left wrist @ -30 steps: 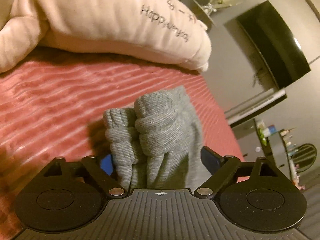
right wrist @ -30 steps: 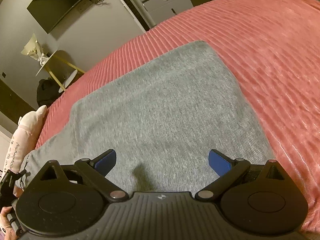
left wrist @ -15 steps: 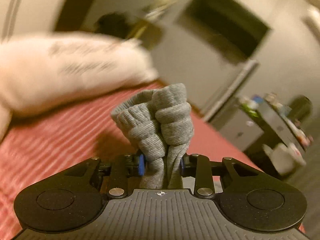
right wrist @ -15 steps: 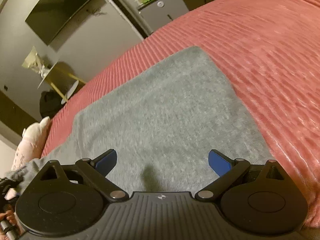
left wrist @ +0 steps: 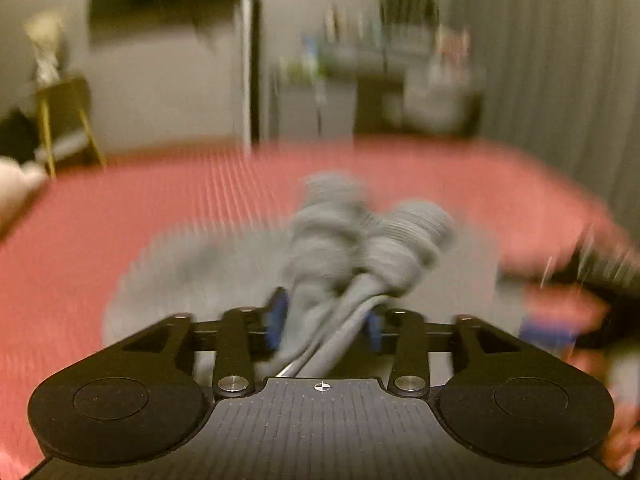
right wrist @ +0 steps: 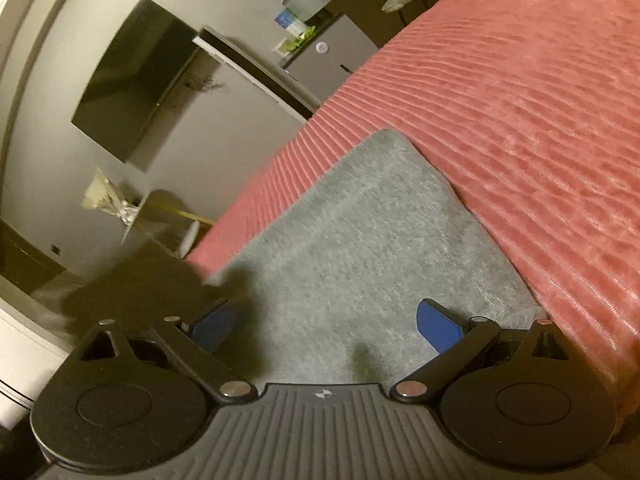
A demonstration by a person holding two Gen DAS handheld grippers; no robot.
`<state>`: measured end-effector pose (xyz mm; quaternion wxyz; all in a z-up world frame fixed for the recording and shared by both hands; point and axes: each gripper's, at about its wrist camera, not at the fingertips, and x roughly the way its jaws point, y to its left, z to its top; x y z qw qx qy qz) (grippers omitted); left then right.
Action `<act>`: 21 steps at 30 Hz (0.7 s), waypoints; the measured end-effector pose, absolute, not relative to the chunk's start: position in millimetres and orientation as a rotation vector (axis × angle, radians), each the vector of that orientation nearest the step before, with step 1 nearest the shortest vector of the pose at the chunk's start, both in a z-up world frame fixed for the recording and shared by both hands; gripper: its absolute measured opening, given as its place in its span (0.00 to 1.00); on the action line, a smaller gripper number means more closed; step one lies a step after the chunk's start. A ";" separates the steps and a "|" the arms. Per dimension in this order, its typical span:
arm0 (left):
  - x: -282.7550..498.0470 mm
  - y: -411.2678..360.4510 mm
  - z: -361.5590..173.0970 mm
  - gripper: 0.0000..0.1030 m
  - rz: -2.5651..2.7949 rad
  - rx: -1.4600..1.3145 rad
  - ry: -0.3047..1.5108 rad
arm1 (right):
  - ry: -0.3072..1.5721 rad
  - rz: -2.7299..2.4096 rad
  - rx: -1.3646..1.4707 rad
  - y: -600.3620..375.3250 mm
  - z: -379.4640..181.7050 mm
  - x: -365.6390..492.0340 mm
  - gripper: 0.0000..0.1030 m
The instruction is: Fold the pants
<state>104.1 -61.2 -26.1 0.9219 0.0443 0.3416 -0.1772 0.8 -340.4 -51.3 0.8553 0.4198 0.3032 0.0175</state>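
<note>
Pants (right wrist: 372, 248) flat on red bedspread (right wrist: 520, 100), frame centre; cuff ends bunched in left gripper (left wrist: 324, 320), jaws just eased, pads touching cloth. Right gripper (right wrist: 324, 324) spread wide, empty. Best: carry cuffs low, align edges before release.

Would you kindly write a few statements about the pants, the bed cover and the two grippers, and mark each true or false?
1. The left gripper grips a bunched part of the grey pants. True.
2. The right gripper is clamped on the pants. False: its fingers stand wide apart with nothing pinched.
3. The pants lie on a red ribbed bed cover. True.
4. The pants are blue denim. False: they are grey knit.
5. A dark screen hangs on the wall. True.
</note>
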 end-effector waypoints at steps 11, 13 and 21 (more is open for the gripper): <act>84.3 43.0 -19.6 0.94 -0.101 -0.151 0.718 | 0.739 0.270 0.947 -323.6 -56.6 25.9 0.96; 88.5 73.7 -34.1 0.94 0.057 -0.192 0.734 | 0.793 0.300 0.990 -316.1 -65.5 38.6 0.96; 99.5 117.4 -58.6 0.94 0.146 -0.417 0.815 | 0.847 0.317 0.850 -276.6 -63.0 68.5 0.66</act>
